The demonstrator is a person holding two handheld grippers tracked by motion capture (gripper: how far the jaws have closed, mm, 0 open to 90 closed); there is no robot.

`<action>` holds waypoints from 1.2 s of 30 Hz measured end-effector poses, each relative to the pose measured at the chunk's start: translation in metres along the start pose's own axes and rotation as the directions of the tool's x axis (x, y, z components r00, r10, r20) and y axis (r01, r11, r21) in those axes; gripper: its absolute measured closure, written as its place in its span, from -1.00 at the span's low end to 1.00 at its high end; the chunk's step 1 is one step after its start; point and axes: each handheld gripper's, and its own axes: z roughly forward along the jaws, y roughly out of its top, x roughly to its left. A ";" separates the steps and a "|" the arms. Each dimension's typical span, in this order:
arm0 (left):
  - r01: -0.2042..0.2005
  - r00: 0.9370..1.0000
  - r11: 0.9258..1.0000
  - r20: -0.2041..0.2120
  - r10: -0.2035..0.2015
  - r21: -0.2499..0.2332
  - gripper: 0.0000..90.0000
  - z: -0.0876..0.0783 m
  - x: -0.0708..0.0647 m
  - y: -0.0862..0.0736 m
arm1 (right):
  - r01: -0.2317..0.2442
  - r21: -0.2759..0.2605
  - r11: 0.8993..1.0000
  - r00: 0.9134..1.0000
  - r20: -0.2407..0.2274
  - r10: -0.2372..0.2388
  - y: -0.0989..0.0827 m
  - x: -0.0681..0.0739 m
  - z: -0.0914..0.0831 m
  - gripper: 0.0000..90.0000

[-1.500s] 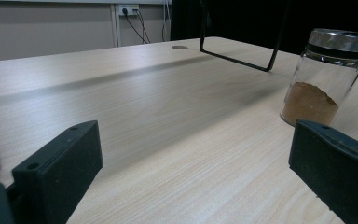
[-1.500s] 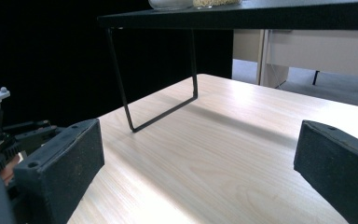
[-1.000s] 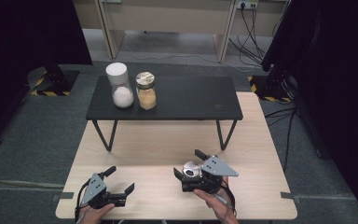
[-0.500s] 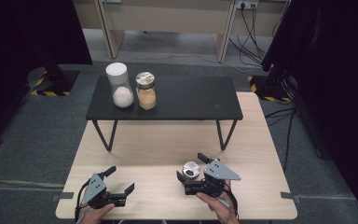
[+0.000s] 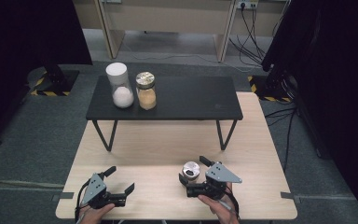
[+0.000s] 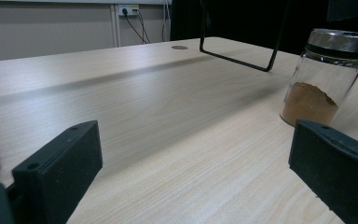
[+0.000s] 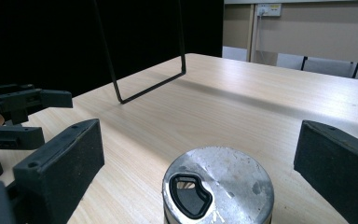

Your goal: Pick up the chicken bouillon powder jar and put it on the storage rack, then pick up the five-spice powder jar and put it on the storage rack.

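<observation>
Two jars point(image 5: 133, 88) stand side by side on the raised shelf point(image 5: 191, 100) (left end), behind the table's point(image 5: 168, 144) shaker jar point(image 5: 190, 171)

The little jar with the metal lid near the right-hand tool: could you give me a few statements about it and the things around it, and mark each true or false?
1. The small jar stands between the open jaws of the right tool. True.
2. That jar holds white powder. False: the left gripper view shows brown powder in it.
3. The left tool grips a jar. False: its jaws are open with nothing between them.
4. Two jars stand on the black shelf. True: a white-lidded jar and a metal-lidded jar.
5. The small jar's lid has a shaped opening in it. True.
</observation>
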 end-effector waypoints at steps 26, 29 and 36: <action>-0.001 1.000 1.000 -0.001 0.001 0.000 -0.96 0.000 0.000 0.000 | -0.013 0.015 1.000 1.000 0.011 0.013 -0.011 -0.003 -0.005 -0.96; -0.004 1.000 1.000 0.000 0.004 0.001 -0.95 0.000 -0.001 0.000 | -0.014 0.015 1.000 1.000 0.013 0.014 -0.012 -0.003 -0.005 -0.96; -0.001 1.000 1.000 0.001 0.001 0.000 -0.95 0.000 0.000 0.000 | -0.015 0.016 1.000 1.000 0.013 0.014 -0.013 -0.004 -0.006 -0.96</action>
